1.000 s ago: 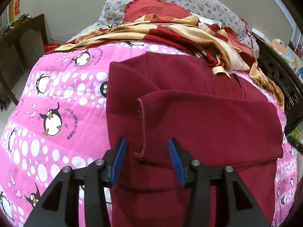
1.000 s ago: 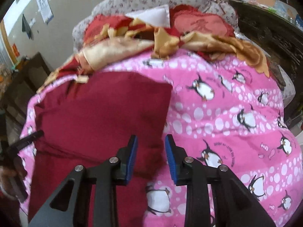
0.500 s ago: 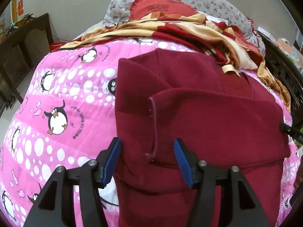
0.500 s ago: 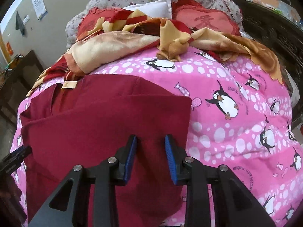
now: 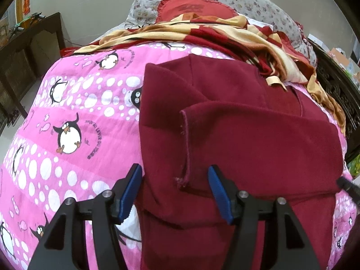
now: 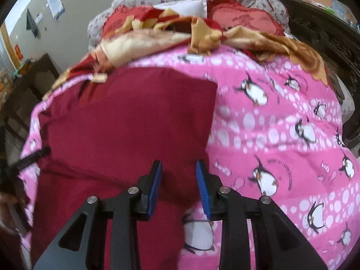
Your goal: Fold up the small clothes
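Observation:
A dark red garment lies on the pink penguin quilt, with a sleeve folded across its body; the cuff edge runs down its left side. My left gripper is open and empty, its blue pads either side of the cuff end, just above the cloth. In the right wrist view the same garment fills the left half. My right gripper is open and empty over the garment's right edge. The tip of the other gripper shows at each view's side.
A red and cream blanket is bunched at the head of the bed, with floral pillows behind it. Dark wooden furniture stands to the left and a carved dark bed frame to the right. Bare quilt lies right of the garment.
Both grippers have drawn slightly back toward the near edge of the garment. The left jaws have opened a little wider. The garment has not moved.

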A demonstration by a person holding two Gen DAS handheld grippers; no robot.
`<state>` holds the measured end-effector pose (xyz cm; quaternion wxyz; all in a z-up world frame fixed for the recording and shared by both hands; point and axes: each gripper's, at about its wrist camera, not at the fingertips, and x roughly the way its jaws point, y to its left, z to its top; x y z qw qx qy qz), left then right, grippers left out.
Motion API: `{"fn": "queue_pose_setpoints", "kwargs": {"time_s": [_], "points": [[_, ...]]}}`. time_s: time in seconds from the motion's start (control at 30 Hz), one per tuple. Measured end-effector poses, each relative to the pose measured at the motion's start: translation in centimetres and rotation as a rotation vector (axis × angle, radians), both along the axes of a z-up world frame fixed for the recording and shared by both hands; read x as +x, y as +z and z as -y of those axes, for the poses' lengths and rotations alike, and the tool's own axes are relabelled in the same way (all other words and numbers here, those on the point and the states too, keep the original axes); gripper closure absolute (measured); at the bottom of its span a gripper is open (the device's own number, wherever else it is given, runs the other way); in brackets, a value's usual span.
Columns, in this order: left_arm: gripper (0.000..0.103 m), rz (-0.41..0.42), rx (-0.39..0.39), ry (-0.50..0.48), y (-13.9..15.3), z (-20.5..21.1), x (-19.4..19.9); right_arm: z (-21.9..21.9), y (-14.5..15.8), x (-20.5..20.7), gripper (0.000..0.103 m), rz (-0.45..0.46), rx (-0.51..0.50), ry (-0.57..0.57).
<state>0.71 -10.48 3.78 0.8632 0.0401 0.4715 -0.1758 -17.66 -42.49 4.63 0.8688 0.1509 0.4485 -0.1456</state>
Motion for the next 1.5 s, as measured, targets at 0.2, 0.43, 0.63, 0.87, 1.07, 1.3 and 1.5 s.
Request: {"fn": "queue_pose_setpoints", "kwargs": {"time_s": [0.2, 0.43, 0.63, 0.87, 1.07, 1.3, 1.5], "points": [[0.039, 0.007, 0.006, -0.013, 0.7, -0.7, -1.5, -0.3, 0.1, -0.7, 0.047, 0.006, -0.026, -0.013], [0.039, 0.001, -0.016, -0.012, 1.1, -1.6, -2.8, 1.6, 0.8, -2.8, 0.046, 0.065, 0.105, -0.091], [0.037, 0.001, -0.069, 0.009, 1.9, -1.7, -2.0, 2.9, 2.5, -1.0, 0.045, 0.098, 0.095, -0.115], [0.033, 0.016, -0.076, 0.006, 2.4, -0.7, -0.6, 3.8, 2.1, 2.8, 0.035, 0.078, 0.141, -0.109], [0.033, 0.009, -0.069, -0.002, 1.8, 0.3, 0.1, 3.5, 1.2, 3.3, 0.035, 0.092, 0.163, -0.114], [0.033, 0.003, -0.051, 0.009, 1.0, 1.2, 1.2, 3.8, 0.9, 3.3, 0.034, 0.089, 0.17, -0.112], [0.032, -0.007, -0.029, 0.014, 0.0, 1.5, 1.7, 3.4, 0.8, 3.8, 0.041, 0.079, 0.102, -0.087]]}}
